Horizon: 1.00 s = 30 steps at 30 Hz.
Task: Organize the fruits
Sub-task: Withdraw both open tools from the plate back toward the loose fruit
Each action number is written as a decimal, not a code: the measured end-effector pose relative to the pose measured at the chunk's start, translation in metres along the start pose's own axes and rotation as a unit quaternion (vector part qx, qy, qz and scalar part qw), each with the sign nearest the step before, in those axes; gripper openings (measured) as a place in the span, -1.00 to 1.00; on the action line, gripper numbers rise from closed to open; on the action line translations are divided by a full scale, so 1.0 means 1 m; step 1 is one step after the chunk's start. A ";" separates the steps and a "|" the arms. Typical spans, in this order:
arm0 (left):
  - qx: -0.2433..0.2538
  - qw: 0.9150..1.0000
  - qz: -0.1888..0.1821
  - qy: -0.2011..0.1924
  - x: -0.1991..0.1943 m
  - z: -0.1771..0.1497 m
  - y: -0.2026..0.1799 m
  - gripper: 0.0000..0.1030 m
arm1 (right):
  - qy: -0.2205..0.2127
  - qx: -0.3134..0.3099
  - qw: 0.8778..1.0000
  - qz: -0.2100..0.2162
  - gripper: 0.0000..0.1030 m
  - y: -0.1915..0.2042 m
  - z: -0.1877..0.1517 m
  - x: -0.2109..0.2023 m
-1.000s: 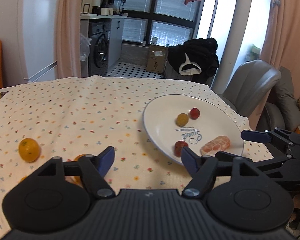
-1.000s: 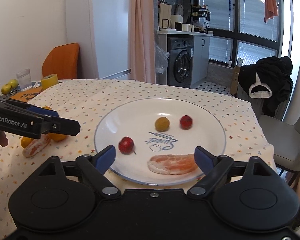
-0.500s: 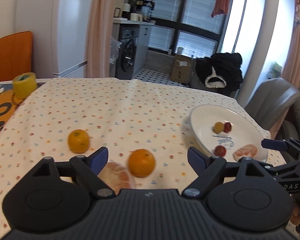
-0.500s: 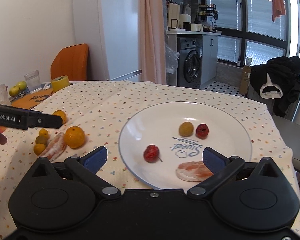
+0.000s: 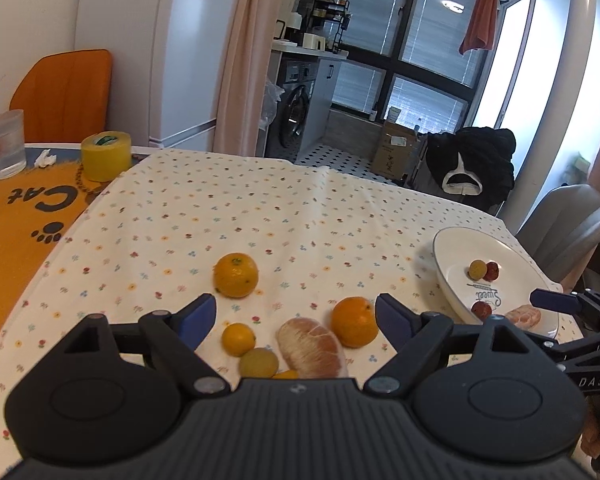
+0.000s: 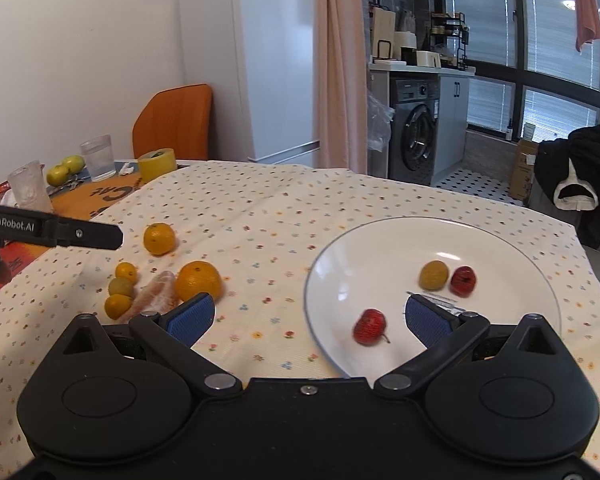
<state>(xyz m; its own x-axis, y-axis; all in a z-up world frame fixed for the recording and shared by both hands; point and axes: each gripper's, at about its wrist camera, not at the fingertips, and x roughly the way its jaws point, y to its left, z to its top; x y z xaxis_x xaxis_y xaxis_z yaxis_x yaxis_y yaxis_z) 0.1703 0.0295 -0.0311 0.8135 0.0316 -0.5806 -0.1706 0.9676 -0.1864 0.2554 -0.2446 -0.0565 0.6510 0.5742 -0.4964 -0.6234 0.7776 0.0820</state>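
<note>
Taking the white plate [image 6: 432,240] as the landmark, everything loose lies to its left on the flowered tablecloth [image 6: 268,216]. Farthest from the plate, at the table's far left corner, stand a yellow tape roll [image 5: 106,156] and a clear glass [image 5: 3,144] on an orange mat [image 5: 16,216]. Nearer the plate, a lone orange [image 5: 236,275] sits apart from a small cluster: a small orange [image 5: 238,339], a greenish-yellow fruit [image 5: 258,362], a peeled citrus piece [image 5: 313,347] and a larger orange [image 5: 355,322], the last being the cluster's closest member to the plate. The peeled piece touches or nearly touches the larger orange.

The left gripper [image 5: 296,316] hovers above this cluster, well left of the plate, its blue-padded jaws spread wide and holding nothing; the cluster shows between them.

On the plate itself, a yellowish fruit [image 6: 433,275] and a dark red fruit [image 6: 463,280] sit side by side just past the printed lettering, and a second red fruit [image 6: 370,332] lies nearer the plate's front-left rim. In the left wrist view another peeled citrus piece [image 5: 523,317] rests at the plate's near edge.

The right gripper [image 6: 309,316] hangs over the plate's left rim, jaws released and wide apart, empty; its right pad is above the plate, its left pad above the cloth beside the larger orange.
</note>
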 end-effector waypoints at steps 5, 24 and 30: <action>-0.003 1.000 0.009 0.002 -0.004 -0.009 0.008 0.56 | -0.003 -0.001 1.000 0.009 1.00 0.006 0.002 0.002; -0.012 0.999 0.006 0.029 0.005 -0.042 0.013 0.22 | -0.007 -0.025 0.996 0.082 0.99 0.035 0.005 0.010; -0.018 0.999 -0.001 0.035 0.011 -0.046 0.013 -0.10 | -0.002 -0.032 0.995 0.094 1.00 0.045 0.004 0.014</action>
<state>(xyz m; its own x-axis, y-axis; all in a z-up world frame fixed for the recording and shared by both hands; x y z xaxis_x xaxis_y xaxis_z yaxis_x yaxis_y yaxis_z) 0.1515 0.0313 -0.0763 0.7731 0.0114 -0.6342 -0.1899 0.9581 -0.2143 0.2384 -0.2008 -0.0560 0.5222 0.7085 -0.4748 -0.7600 0.6391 0.1178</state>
